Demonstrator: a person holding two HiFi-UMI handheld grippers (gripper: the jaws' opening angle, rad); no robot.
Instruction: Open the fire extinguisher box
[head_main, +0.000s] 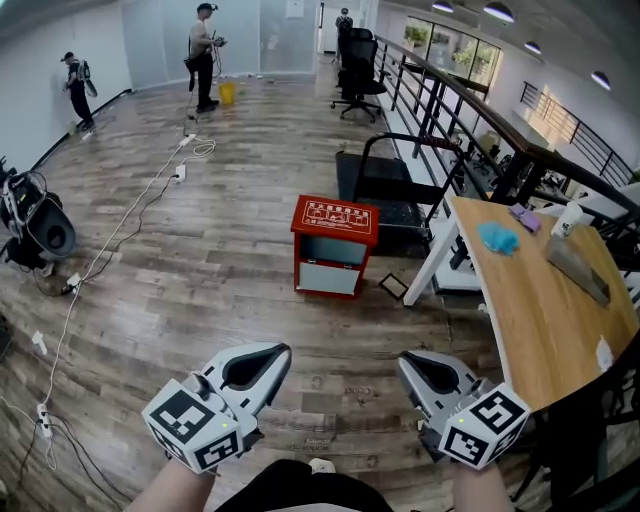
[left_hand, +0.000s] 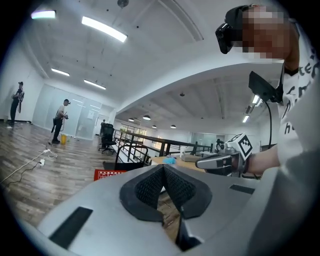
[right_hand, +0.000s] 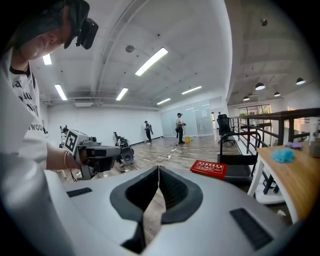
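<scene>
Wooden floor stretches ahead, where the red fire extinguisher box (head_main: 334, 246) stands closed, well apart from both grippers. Left gripper (head_main: 262, 372) and right gripper (head_main: 418, 374) hover empty, fingers pressed together. Approach comes first, then spreading fingers at its door.

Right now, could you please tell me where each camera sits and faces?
Head view: on the head, steeply down at floor and red box; left gripper, right gripper, forearms show.
Left gripper view: on left gripper, along its shut jaws; right gripper, torso show.
Right gripper view: on right gripper, along its shut jaws; left gripper, torso show.
All three share the red box.
</scene>
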